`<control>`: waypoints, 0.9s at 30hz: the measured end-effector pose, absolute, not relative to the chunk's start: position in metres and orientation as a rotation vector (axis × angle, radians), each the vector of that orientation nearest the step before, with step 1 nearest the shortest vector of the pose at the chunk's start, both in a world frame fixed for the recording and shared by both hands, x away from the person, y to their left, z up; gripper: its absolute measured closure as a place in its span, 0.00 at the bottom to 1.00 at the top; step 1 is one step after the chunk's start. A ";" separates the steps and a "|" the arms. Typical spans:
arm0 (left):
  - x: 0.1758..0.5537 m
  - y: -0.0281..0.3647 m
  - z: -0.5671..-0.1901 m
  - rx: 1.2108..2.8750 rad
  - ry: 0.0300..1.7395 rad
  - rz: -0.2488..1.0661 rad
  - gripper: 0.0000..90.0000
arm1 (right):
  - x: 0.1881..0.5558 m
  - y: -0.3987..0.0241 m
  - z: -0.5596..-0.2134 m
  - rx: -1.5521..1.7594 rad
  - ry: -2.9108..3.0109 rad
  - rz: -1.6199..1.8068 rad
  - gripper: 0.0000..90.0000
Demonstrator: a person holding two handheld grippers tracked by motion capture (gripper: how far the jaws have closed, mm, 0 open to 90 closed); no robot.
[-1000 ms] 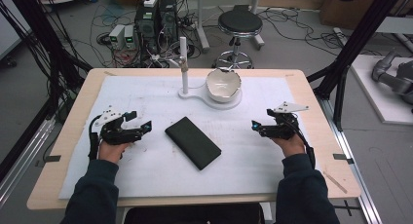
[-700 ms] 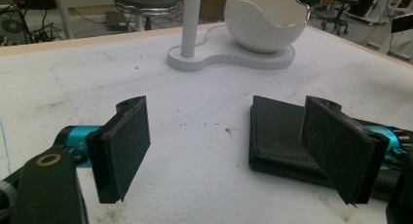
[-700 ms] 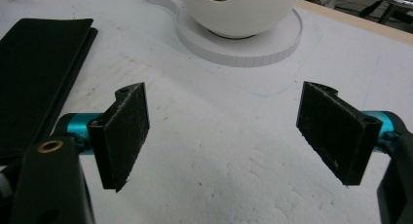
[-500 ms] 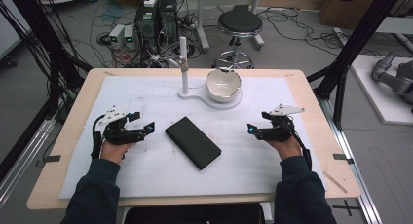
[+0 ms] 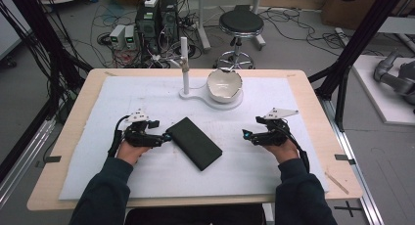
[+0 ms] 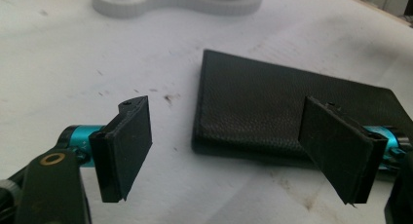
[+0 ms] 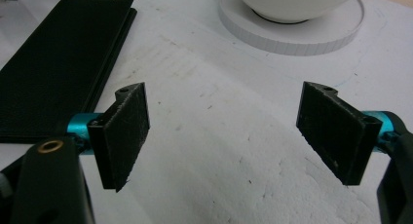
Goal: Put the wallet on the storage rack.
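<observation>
A flat black leather case [image 5: 194, 142] lies slantwise on the white foam mat [image 5: 147, 98], between my hands. My left gripper [image 5: 164, 136] is open, its tips at the case's near-left end; in the left gripper view [image 6: 229, 151] the case [image 6: 272, 112] lies just beyond the wide-set jaws. My right gripper [image 5: 246, 134] hovers open over bare mat, well right of the case; the right gripper view [image 7: 224, 131] shows the case [image 7: 53, 63] at far left and nothing between the jaws. A white bowl [image 5: 224, 84] rests on a white stand [image 5: 195, 94] with an upright post [image 5: 184, 63].
The bowl [image 7: 292, 2] and its round base [image 7: 311, 36] sit ahead of my right gripper. The wooden table edge [image 5: 342, 156] frames the mat. Beyond the table are a stool [image 5: 240, 24], cables, electronics and black frame legs.
Both hands have moved inward toward the black case. The left gripper's tips have come up to the case's end; the right gripper has shifted left and slightly nearer. Both jaws stay open.
</observation>
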State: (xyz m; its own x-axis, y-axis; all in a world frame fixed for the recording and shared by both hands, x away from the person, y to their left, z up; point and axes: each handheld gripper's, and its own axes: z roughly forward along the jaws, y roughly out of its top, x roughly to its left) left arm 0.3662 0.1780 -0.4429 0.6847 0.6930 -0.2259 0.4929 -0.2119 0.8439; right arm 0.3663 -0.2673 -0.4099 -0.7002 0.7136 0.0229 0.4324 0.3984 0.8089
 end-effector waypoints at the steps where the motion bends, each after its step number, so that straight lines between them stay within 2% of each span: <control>1: 0.369 0.177 -0.444 1.881 0.932 0.229 0.24 | 0.366 -0.267 -0.410 0.995 2.337 1.207 0.22; 11: 0.392 0.167 -0.452 1.955 0.985 0.056 0.28 | 0.367 -0.265 -0.411 0.980 2.352 1.222 0.22; 14: 0.394 0.164 -0.451 1.973 0.954 0.022 0.40 | 0.368 -0.264 -0.412 0.972 2.369 1.219 0.22; 19: 0.394 0.162 -0.451 1.971 0.932 0.000 0.49 | 0.367 -0.260 -0.413 0.960 2.387 1.216 0.22; 24: 0.392 0.159 -0.450 1.969 0.925 0.024 0.52 | 0.364 -0.242 -0.418 0.938 2.489 1.244 0.22; 27: 0.393 0.162 -0.449 1.972 0.965 0.037 0.46 | 0.362 -0.225 -0.422 0.896 2.549 1.235 0.22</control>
